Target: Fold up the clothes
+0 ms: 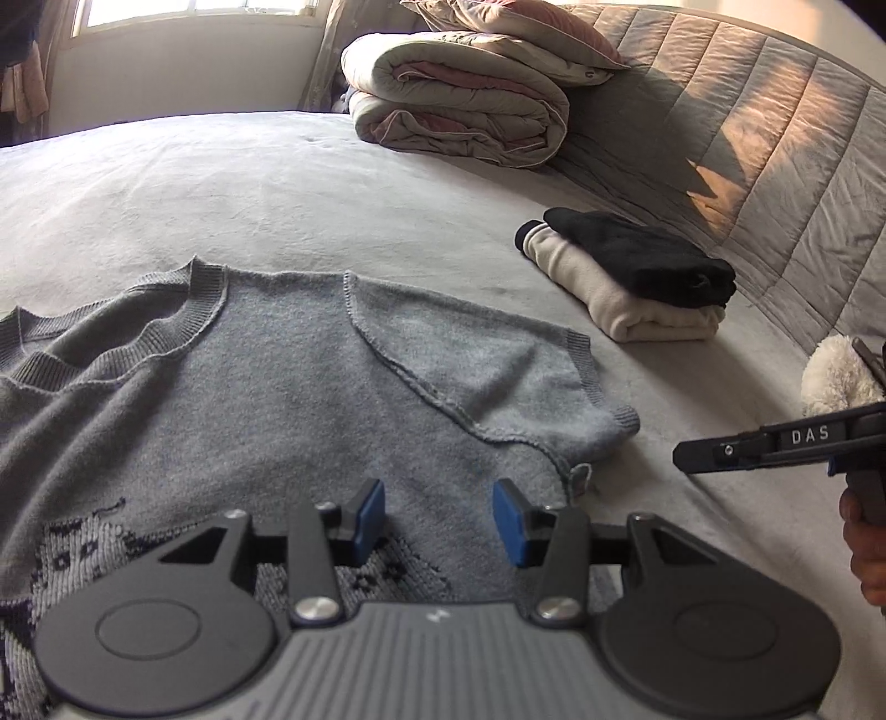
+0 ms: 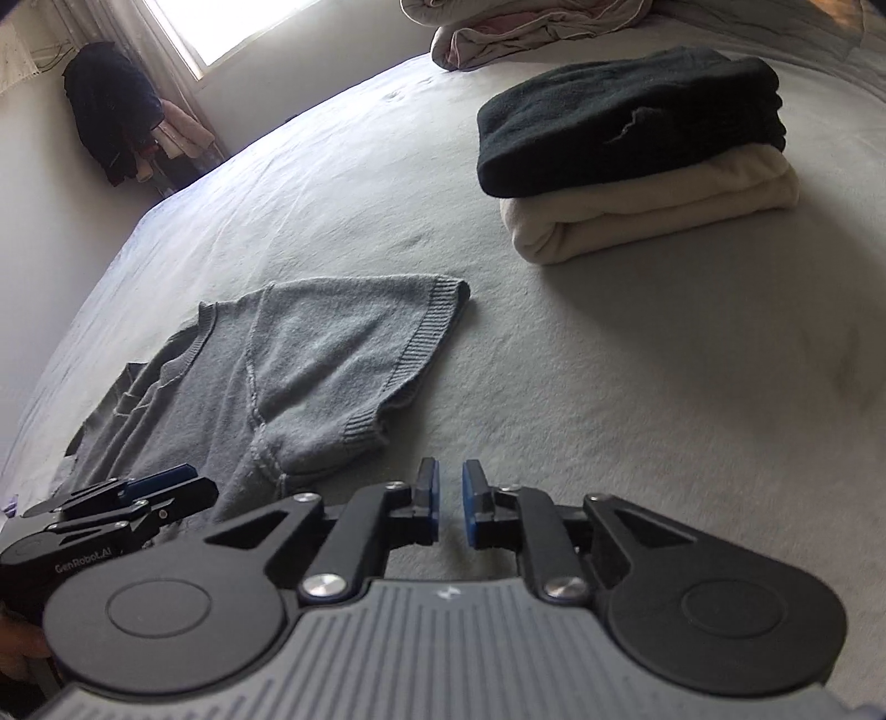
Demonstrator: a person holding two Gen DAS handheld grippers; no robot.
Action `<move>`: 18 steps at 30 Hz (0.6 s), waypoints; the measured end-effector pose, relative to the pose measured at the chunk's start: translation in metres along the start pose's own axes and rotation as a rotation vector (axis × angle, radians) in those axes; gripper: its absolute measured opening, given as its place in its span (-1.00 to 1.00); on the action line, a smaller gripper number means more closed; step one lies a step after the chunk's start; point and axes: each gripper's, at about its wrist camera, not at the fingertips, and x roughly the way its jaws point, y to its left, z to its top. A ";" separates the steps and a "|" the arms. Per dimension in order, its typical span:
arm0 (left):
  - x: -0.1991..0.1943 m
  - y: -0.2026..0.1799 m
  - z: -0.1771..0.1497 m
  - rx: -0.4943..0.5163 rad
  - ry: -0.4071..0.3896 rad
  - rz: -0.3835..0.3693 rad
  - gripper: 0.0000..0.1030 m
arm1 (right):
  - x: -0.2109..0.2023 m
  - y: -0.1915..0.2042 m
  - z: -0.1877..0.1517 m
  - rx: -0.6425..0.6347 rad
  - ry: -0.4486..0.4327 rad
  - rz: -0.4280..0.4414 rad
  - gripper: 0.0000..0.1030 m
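The left gripper (image 1: 438, 518) is hovering over the sweater (image 1: 266, 376), fingers (image 1: 370, 507) spread wide, gripping nothing. The right gripper (image 2: 451, 507) is hanging over bare bed (image 2: 609, 399) beside the sleeve (image 2: 354, 354), fingers nearly together, empty. The grey bed is filling the room up to a window (image 2: 232, 27). A black garment (image 2: 626, 127) is lying on a cream one (image 2: 664, 216) toward the headboard (image 1: 775, 183), with a duvet (image 1: 459, 105) beyond. The grey sweater is lying flat, patterned at its hem.

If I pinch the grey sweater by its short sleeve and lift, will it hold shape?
Probably not. The grey sweater is soft knit lying limp and creased on the bed, so it should drape and sag. Its ribbed sleeve cuff looks thicker, likely giving a surer pinch.
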 end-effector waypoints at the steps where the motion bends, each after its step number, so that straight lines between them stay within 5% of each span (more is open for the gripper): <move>1: -0.004 -0.001 0.000 -0.003 0.003 -0.004 -0.15 | -0.004 0.003 -0.004 0.002 0.004 0.016 -0.25; 10: -0.045 0.010 -0.018 -0.076 0.013 0.018 -0.16 | -0.003 0.044 -0.046 -0.005 0.068 0.134 -0.22; 18: -0.110 0.061 -0.058 -0.168 -0.011 0.178 -0.15 | 0.002 0.062 -0.059 0.010 0.082 0.162 -0.34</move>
